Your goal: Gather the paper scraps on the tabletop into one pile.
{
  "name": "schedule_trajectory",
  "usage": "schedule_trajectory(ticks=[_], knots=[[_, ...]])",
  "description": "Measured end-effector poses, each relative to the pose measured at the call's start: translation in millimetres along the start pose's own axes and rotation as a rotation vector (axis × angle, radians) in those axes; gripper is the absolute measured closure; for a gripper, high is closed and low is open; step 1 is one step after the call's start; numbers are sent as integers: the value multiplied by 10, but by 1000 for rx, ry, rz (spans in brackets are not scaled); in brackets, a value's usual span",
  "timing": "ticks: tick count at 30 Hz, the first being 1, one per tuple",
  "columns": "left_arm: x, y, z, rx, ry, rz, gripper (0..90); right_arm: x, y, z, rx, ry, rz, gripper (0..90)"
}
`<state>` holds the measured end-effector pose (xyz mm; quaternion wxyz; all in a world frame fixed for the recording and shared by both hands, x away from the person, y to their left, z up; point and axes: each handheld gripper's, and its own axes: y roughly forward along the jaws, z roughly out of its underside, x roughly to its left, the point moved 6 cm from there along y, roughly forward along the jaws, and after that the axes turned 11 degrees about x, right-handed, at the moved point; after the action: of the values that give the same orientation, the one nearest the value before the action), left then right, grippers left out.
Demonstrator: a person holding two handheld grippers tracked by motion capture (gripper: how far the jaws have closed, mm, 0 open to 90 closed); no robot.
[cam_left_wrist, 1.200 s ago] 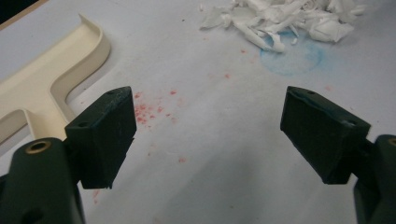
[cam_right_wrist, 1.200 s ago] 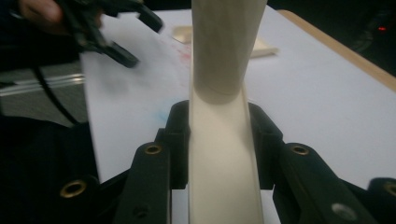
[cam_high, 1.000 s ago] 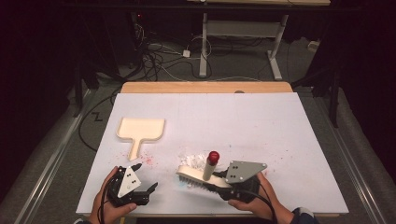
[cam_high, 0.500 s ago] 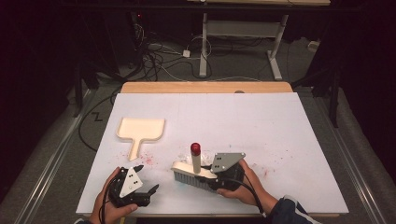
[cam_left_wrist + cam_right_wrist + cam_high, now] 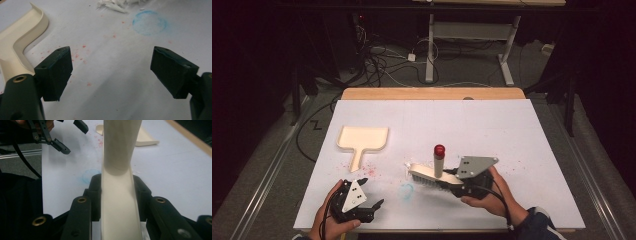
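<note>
A cream brush (image 5: 438, 165) with a red-tipped handle and white bristles (image 5: 423, 175) stands on the white table cover. My right gripper (image 5: 451, 181) is shut on the brush body (image 5: 119, 187), and the handle rises upright between the jaws. A cream dustpan (image 5: 362, 138) lies flat at the left, its handle toward me. My left gripper (image 5: 371, 194) is open low over the cover, near the front edge. In the left gripper view it (image 5: 111, 70) holds nothing, with the dustpan (image 5: 22, 37) to its left. Red crumbs (image 5: 371, 170) lie scattered by the dustpan handle.
A faint blue circle (image 5: 407, 190) is marked on the cover between the grippers, also seen ahead of the left jaws as a blue ring (image 5: 149, 22). A wooden table edge (image 5: 432, 93) runs along the back. Cables and desk legs (image 5: 430, 45) lie on the floor beyond.
The right gripper swept the brush left, then brought it back right and a little farther from me. The left gripper has hardly moved.
</note>
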<state>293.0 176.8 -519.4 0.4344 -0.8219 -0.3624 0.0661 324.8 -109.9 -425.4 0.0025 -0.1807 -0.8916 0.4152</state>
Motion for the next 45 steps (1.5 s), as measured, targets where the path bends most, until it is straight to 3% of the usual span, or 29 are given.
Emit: schedule_trajectory(ticks=[5, 9, 14, 19, 23, 28, 33, 37, 41, 44, 45], knots=[[-7, -6, 2, 4, -6, 2, 170, -61, -388, 188, -21, 33, 59, 680], [-1, -4, -10, 1, 2, -6, 170, -127, -579, 448, -4, 85, 100, 680], [-11, 12, -22, 8, 8, -4, 170, -217, -620, 785, 75, 134, 154, 680], [-21, 29, -35, 13, 20, 0, 170, -307, -474, 959, 140, 157, 192, 681], [-25, 30, -33, 11, 21, 6, 170, -293, -293, 908, 124, 156, 156, 681], [-26, 33, -25, 14, 22, 10, 170, -203, -67, 641, 91, 119, 131, 681], [-18, 28, -27, 10, 20, 4, 171, -160, 173, 392, 98, 85, 144, 681], [-14, 33, -15, 12, 18, 8, 170, -161, 107, 302, 54, 84, 136, 681], [-15, 18, -11, 12, 20, 1, 170, -198, -70, 302, 2, 117, 143, 680], [-22, 6, -14, 13, 25, -8, 170, -184, -196, 332, -7, 119, 159, 680], [-21, 5, -14, 13, 25, -9, 170, -154, -248, 355, -14, 113, 144, 680]])
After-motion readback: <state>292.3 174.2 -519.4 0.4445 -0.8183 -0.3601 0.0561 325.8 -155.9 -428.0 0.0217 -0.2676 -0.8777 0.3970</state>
